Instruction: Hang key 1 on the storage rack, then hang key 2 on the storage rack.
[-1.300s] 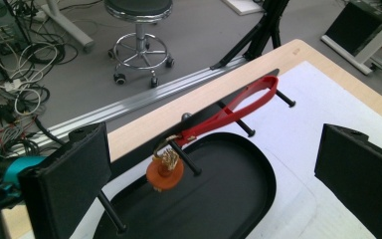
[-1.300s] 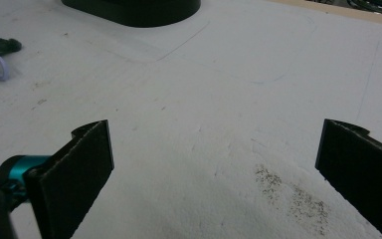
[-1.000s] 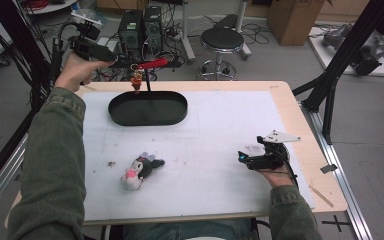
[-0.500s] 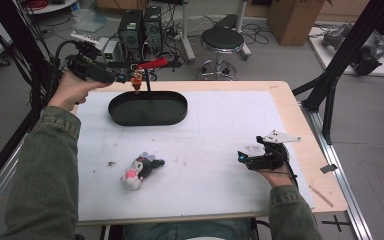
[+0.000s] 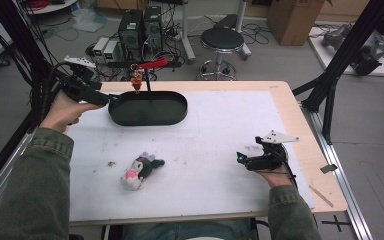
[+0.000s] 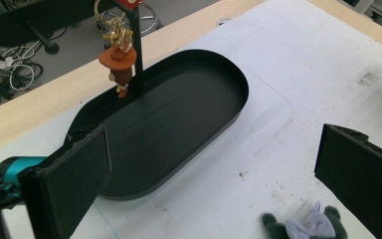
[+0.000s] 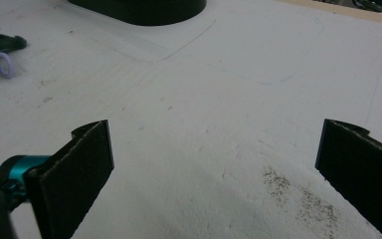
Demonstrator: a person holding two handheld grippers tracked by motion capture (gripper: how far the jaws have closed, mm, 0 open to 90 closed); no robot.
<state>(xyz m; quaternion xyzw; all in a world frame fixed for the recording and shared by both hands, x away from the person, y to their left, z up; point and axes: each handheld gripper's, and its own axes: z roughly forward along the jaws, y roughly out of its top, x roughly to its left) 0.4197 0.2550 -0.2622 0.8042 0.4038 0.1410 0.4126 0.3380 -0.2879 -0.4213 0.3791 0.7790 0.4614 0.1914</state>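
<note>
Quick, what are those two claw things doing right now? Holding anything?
Left gripper: open, holding nothing, near the tray.
Right gripper: open, holding nothing.

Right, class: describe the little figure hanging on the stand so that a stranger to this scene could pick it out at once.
Start at the white mat covering the table, then find the black oval tray at its far left. A thin black post rises from the tray's far edge, and the small charm dangles beside it from gold rings. Its brown hat and hanging position set it apart from the plush toy, which lies flat on the mat.
</note>
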